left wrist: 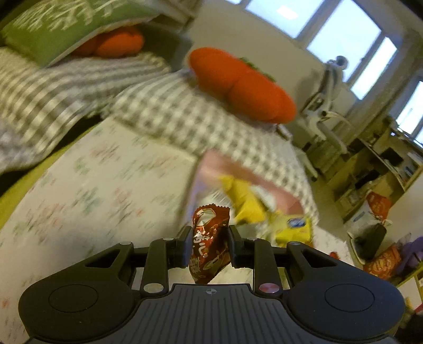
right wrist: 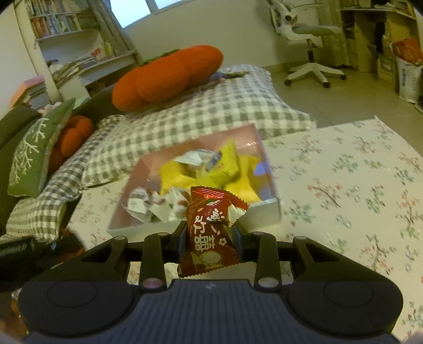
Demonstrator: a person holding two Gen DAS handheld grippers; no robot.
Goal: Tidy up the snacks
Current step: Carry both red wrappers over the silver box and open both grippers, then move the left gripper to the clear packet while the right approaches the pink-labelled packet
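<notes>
Floral cloth (right wrist: pixel 351 185) is seen spread over a flat surface; what lies beneath it cannot be made out. Checked bedding (right wrist: pixel 211 111) is piled behind it, with an orange cushion (right wrist: pixel 169 76) on top and a green cushion (right wrist: pixel 34 150) at the left edge, partly cut off. A white chair (right wrist: pixel 309 39) and cluttered shelves (right wrist: pixel 63 23) are noted further back.

Pink box (right wrist: pixel 148 169): set on the cloth, open-topped. Yellow packets (right wrist: pixel 224 164) and white packets (right wrist: pixel 158 206) are held inside; their print is blurred and unreadable. In the left wrist view the box (left wrist: pixel 211 164) is smeared by motion.

Left gripper (left wrist: pixel 208 232): jaws are closed narrowly on a red wrapper (left wrist: pixel 208 246), pinched edge-on, short of the box. Its lower end is hidden behind the gripper body.

Right gripper (right wrist: pixel 208 232): jaws are closed on a second red wrapper (right wrist: pixel 211 230), held face-on, its top overlapping the near rim of the box. Whether it is over the box or short of it cannot be told.
</notes>
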